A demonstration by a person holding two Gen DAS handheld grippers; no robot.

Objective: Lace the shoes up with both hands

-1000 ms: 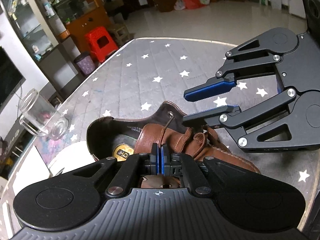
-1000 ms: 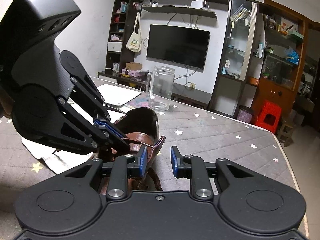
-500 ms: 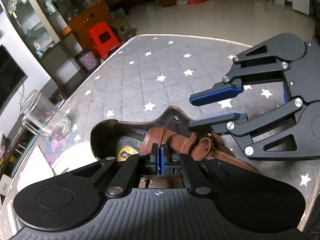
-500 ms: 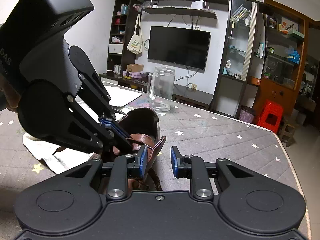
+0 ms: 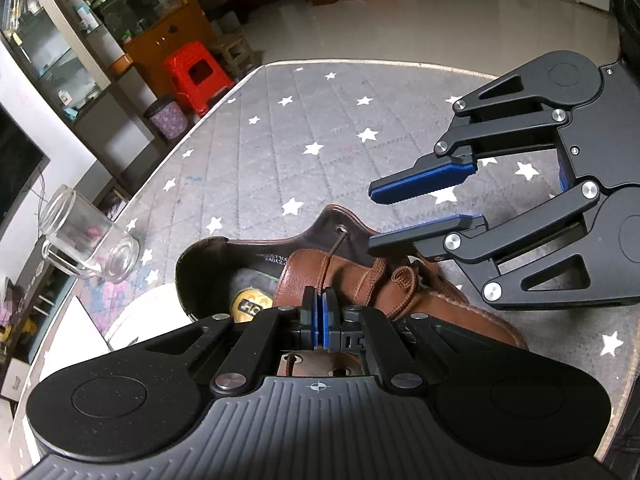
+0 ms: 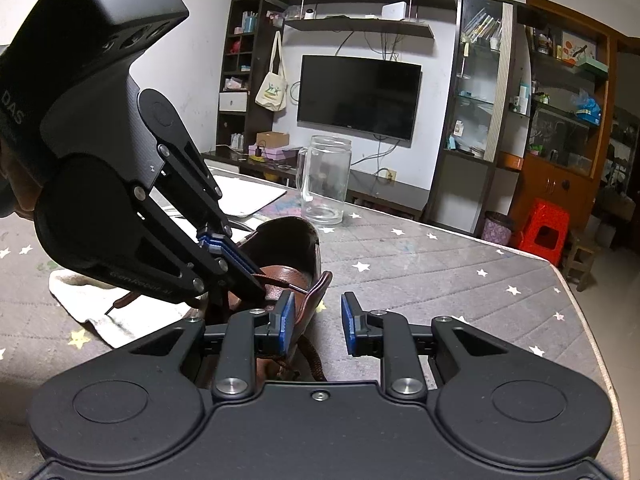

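Note:
A brown leather shoe [image 5: 400,304] lies on the star-patterned table cover [image 5: 280,128]. My left gripper [image 5: 320,308] is shut on its brown lace [image 5: 330,256], which runs taut from the pads up to an eyelet [image 5: 342,230] in the far flap. In the right wrist view the left gripper [image 6: 256,280] reaches in from the left over the shoe [image 6: 288,240], and the lace's free end [image 6: 120,302] hangs behind it. My right gripper [image 6: 318,320] is open, with the eyelet flap [image 6: 316,292] standing loose between its fingers, close to the left one. In the left wrist view the right gripper [image 5: 374,216] hovers at the flap.
A clear glass jar [image 5: 88,240] [image 6: 324,184] stands beyond the shoe's heel. A white cloth [image 6: 92,312] lies under and beside the shoe, with white paper [image 6: 244,196] behind it. The table's rounded edge [image 6: 560,276] drops off to the right, with a red stool [image 6: 544,232] on the floor beyond.
Hardly anything: the left gripper has shifted slightly over the shoe with the lace still pinched. The right jaws keep the same gap.

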